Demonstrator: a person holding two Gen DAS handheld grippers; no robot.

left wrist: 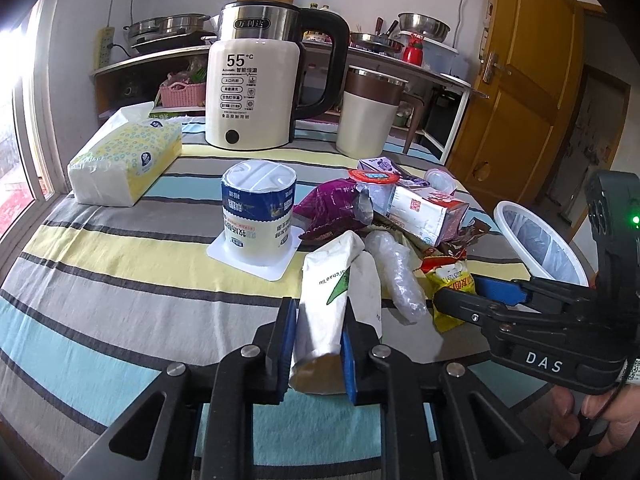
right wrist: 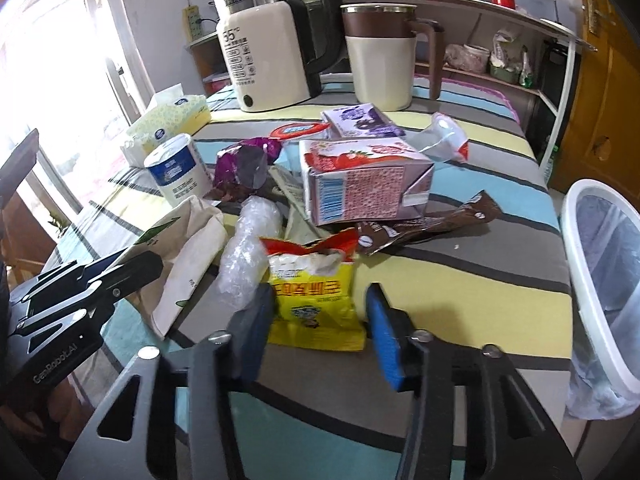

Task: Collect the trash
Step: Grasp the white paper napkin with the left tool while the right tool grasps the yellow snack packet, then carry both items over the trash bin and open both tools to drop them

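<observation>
Trash heap sits mid-table on the striped tablecloth point(left wrist: 120, 264): white paper bag point(left wrist: 332, 300) with green print nearest, crumpled clear plastic point(left wrist: 396, 276) just beside it, yellow snack packet point(right wrist: 312, 300) next, then pink strawberry carton point(right wrist: 360, 184), purple wrapper point(left wrist: 332, 208), brown wrapper point(right wrist: 432, 224), purple carton point(right wrist: 360, 120) behind; left gripper point(left wrist: 316, 344) clamped on the near end of the paper bag, blue pads pressing both its sides; right gripper point(right wrist: 320, 332) straddles the yellow packet, left pad at the packet's edge, right pad standing clear of it with a visible gap, so not pinched; packet lies flat on the cloth; white bin point(right wrist: 600, 280) with clear liner off the table's right edge, tilted in view, well apart from the heap; upside-down wrapped tissue roll point(left wrist: 258, 216) left of the heap; tissue pack point(left wrist: 124, 160) further left; kettle point(left wrist: 256, 92) and cream mug point(left wrist: 368, 116) at the far side; a hand point(left wrist: 600, 420) holds the right gripper's handle.
</observation>
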